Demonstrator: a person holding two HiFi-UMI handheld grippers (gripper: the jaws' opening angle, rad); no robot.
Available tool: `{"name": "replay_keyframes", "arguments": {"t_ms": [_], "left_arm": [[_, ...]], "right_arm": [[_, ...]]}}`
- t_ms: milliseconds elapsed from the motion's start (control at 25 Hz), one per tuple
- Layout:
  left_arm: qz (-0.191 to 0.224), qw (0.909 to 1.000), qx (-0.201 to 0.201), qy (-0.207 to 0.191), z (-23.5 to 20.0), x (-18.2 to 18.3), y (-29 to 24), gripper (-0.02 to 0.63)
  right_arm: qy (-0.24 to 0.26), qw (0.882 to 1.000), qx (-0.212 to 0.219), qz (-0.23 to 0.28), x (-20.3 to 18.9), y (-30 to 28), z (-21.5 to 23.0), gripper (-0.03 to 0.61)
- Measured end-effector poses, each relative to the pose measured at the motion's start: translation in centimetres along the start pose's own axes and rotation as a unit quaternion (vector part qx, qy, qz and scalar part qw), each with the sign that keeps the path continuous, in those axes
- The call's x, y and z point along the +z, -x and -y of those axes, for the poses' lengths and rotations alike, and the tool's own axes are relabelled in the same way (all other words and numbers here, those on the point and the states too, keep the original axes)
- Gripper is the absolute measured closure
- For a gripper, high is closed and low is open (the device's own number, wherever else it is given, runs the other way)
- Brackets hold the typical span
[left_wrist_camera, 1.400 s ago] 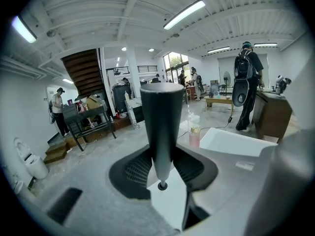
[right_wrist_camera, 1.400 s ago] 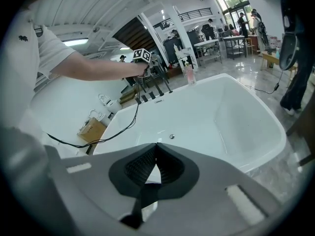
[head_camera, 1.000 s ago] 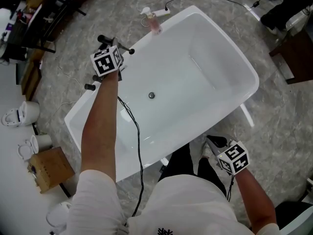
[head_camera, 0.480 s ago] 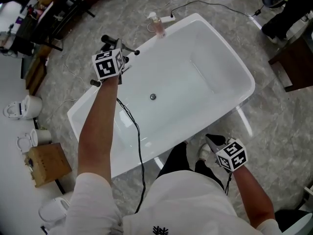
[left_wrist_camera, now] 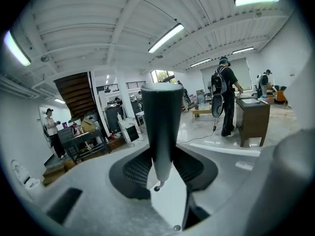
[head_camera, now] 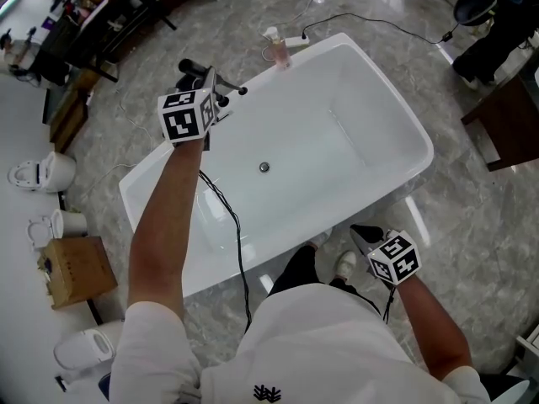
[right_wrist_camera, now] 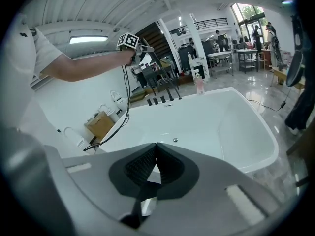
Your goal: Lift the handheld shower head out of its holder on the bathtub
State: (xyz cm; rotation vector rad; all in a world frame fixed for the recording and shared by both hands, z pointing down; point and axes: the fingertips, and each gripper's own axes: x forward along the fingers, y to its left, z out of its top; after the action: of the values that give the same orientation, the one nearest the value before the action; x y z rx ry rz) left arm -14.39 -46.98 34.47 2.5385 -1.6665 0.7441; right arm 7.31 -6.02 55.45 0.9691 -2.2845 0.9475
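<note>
head view looks down on a white tub (head_camera: 396, 108) set at a slant on grey marbled floor, its drain (head_camera: 264, 167) near the middle. a pink bottle (head_camera: 280, 55) stands at the far rim, with a white power strip (head_camera: 294, 39) and its black cord on the floor just beyond. to the left sit a box (head_camera: 74, 269) and several white toilets (head_camera: 40, 173); a dark cabinet (head_camera: 514, 112) stands at the right edge. a black cable (head_camera: 235, 225) trails from the left gripper (head_camera: 205, 91) along the arm and across the tub. the only print in sight is the square black-and-white markers on the two cubes and a small dark emblem on the white shirt, too small to read. the left cube hides most of the shower head (head_camera: 192, 66); only its dark end sticks out past it, over the tub's far left rim. in the right gripper view the left gripper is held high, well above the row of black taps (right_wrist_camera: 160, 100) on that rim. left gripper view shows the jaws closed partway on the shower head's dark handle, which stands upright between the pads and blocks the middle of the room behind, where people stand. the right gripper (head_camera: 360, 232) is low by the near rim, jaws pressed together with nothing between them.
</note>
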Motion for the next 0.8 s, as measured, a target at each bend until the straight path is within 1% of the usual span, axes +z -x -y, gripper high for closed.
{"name": "replay_keyframes", "arguments": {"t_ms": [360,480,680,800], "left_arm": [[0.015,0.9998,-0.008,-0.012,3.1,2.4,6.5,0.474],[0.020,0.9996,-0.008,-0.016,4.3,3.4,8.7,0.474],[0.028,0.9995,-0.009,-0.010,5.5,4.7,12.9,0.474],[0.031,0.9992,-0.012,-0.021,6.4,5.3,15.3,0.474]], "right_arm": [[0.025,1.000,0.017,0.006,0.7,0.8,-1.2,0.565],[0.032,0.999,0.021,0.007,0.4,1.3,-1.1,0.565],[0.041,0.999,0.031,0.009,0.0,1.4,-2.0,0.565],[0.052,0.998,0.037,0.008,-0.2,1.6,-2.7,0.565]]}}
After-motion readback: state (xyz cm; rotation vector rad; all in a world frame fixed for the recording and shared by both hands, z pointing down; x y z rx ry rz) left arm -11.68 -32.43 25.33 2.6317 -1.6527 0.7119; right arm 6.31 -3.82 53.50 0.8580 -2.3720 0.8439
